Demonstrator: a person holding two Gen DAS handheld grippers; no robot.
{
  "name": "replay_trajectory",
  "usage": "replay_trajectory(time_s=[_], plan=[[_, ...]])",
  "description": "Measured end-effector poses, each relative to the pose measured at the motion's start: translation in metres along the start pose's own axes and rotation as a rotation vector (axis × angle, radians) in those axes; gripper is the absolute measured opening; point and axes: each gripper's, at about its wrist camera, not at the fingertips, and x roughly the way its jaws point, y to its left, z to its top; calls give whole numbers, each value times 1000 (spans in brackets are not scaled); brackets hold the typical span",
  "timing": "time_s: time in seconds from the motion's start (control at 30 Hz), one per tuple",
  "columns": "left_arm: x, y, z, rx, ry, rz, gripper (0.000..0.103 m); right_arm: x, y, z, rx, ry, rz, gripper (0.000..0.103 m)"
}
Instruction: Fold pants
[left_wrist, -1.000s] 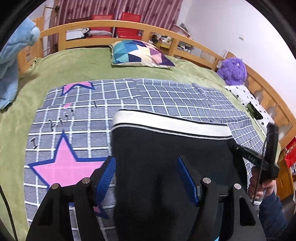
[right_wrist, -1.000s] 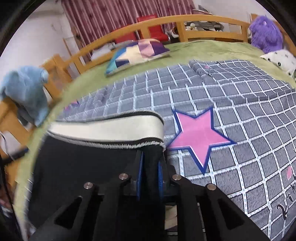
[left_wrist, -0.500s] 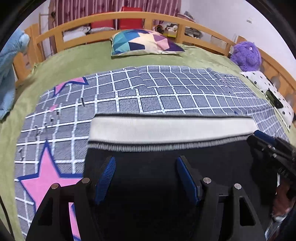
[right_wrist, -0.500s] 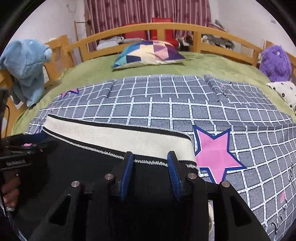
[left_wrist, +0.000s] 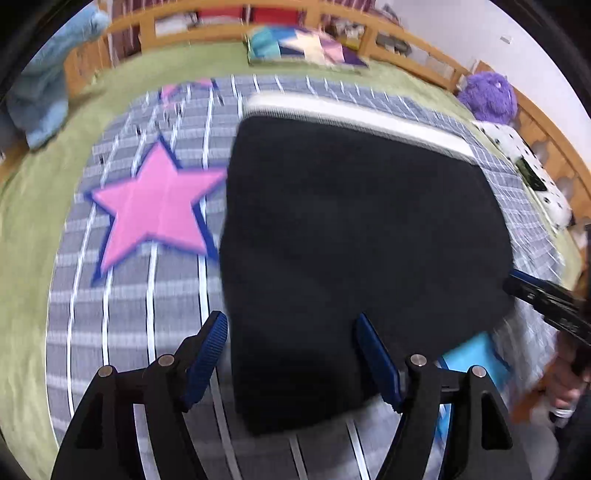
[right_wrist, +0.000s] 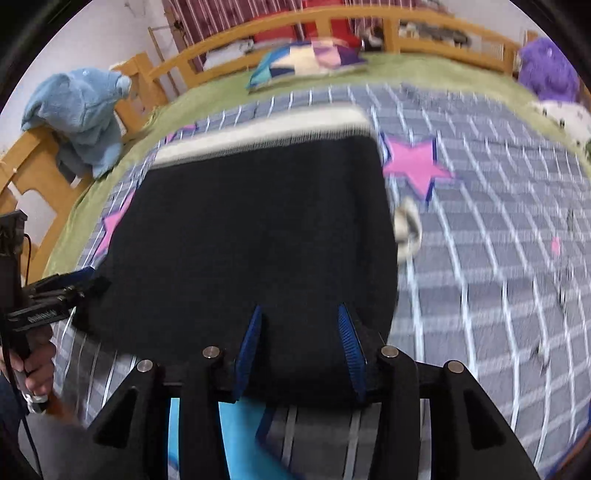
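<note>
On the grey checked quilt (left_wrist: 122, 332) that covers the middle of the green bed (left_wrist: 33, 206), the black pants (left_wrist: 354, 236) lie folded into a flat block, the cream waistband (left_wrist: 354, 114) at the far edge towards the patchwork pillow (left_wrist: 306, 46).

In the left wrist view the left gripper (left_wrist: 291, 354) hangs over the near left corner of the pants with its jaws spread wide and nothing pinched: the left blue pad stands just off the fabric's left edge over the quilt, the right pad over the black cloth. A pink star (left_wrist: 155, 206) shows on the quilt just left of the pants.

In the right wrist view the right gripper (right_wrist: 301, 339) sits at the near edge of the pants, towards their right side. Its jaws are opening, the black cloth lying between and under the pads; the blur hides whether they press it. A blue plush toy (right_wrist: 81, 114) hangs on the wooden bed rail (right_wrist: 37, 177) at the left edge.
</note>
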Motion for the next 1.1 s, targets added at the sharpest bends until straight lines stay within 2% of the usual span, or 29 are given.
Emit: replay_trajectory(time_s=[0.1, 0.2, 0.27, 0.33, 0.4, 0.5, 0.6, 0.67, 0.73, 0.8, 0.83, 0.9, 1.0, 1.1], plan=[[-32, -3, -5, 11, -49, 39, 70, -20, 2, -11, 63, 14, 21, 42], [-79, -18, -1, 32, -129, 26, 71, -58, 16, -15, 98, -58, 55, 42], [-103, -31, 1, 43, -165, 11, 71, -81, 28, -11, 89, -104, 43, 42], [-128, -46, 4, 57, -210, 8, 71, -109, 49, -6, 62, -152, 9, 45], [-147, -61, 5, 59, -246, 22, 71, -135, 69, -1, 29, -195, -28, 53], [-165, -72, -1, 57, -309, 33, 71, -162, 87, 7, 5, -247, -38, 61], [-171, -76, -19, 66, -382, 68, 71, -176, 92, -1, 25, -282, -44, 62], [-176, -81, -29, 110, -369, 108, 71, -177, 92, -9, 20, -284, -61, 61], [-187, -83, -36, 128, -401, 141, 71, -173, 89, -21, 43, -283, -98, 62], [-194, -80, -41, 121, -401, 118, 77, -173, 88, -24, 53, -246, -103, 62], [-194, -77, -44, 108, -391, 96, 77, -178, 87, -25, 65, -254, -98, 65], [-191, -70, -48, 73, -365, 79, 77, -182, 85, -27, 77, -266, -103, 86], [-187, -63, -49, 33, -345, 130, 77, -187, 88, -30, 85, -267, -111, 88], [-189, -57, -51, 9, -347, 122, 78, -186, 96, -30, 63, -249, -146, 89]])
